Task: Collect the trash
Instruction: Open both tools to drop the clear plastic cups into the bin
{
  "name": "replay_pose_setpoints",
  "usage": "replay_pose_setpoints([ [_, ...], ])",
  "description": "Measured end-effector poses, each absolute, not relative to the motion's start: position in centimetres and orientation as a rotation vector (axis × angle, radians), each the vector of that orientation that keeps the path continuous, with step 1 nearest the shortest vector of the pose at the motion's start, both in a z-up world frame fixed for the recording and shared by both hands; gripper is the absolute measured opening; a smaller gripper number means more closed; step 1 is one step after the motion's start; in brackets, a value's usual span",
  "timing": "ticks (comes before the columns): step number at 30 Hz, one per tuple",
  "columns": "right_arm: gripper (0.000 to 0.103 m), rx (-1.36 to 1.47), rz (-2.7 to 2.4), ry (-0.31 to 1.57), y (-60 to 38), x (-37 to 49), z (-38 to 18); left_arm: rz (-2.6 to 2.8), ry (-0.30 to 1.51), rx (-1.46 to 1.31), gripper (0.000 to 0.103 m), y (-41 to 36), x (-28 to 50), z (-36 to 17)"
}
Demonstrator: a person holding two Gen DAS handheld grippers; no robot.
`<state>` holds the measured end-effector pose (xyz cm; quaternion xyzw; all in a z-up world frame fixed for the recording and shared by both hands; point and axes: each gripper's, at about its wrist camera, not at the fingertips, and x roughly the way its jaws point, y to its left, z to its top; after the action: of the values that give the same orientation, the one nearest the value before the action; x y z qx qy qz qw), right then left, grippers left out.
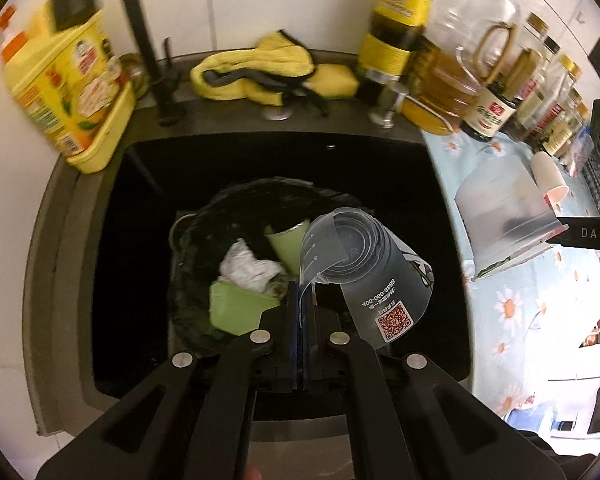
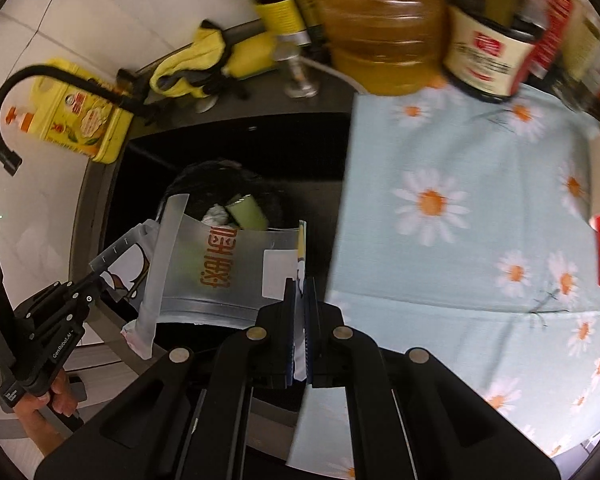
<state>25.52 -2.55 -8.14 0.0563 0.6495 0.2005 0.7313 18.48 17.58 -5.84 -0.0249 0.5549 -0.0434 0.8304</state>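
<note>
My left gripper (image 1: pixel 300 292) is shut on the rim of a clear plastic cup (image 1: pixel 364 276) with a QR code, tilted over the black-lined bin (image 1: pixel 196 280) standing in the dark sink (image 1: pixel 380 168). The bin holds a crumpled white tissue (image 1: pixel 248 268) and green packaging (image 1: pixel 236 308). My right gripper (image 2: pixel 300 292) is shut on the edge of a translucent plastic bag (image 2: pixel 216 272) with orange characters, held above the same bin (image 2: pixel 204 176). The left gripper (image 2: pixel 60 312) with the cup (image 2: pixel 124 264) shows at the left of the right wrist view. A paper cup (image 1: pixel 548 176) lies on the counter.
A yellow detergent bottle (image 1: pixel 68 96), a black faucet (image 1: pixel 144 36), a yellow cloth (image 1: pixel 256 72) and oil and sauce bottles (image 1: pixel 448 68) line the back of the sink. The daisy-print cloth (image 2: pixel 460 220) covers the counter on the right.
</note>
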Motion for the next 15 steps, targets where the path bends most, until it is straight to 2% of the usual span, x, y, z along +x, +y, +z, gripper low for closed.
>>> replay_pose_setpoints([
  [15,0.005,0.125,0.457,1.462,5.0,28.1,-9.7,-0.106,1.208,-0.075,0.000,23.1,20.6,-7.5],
])
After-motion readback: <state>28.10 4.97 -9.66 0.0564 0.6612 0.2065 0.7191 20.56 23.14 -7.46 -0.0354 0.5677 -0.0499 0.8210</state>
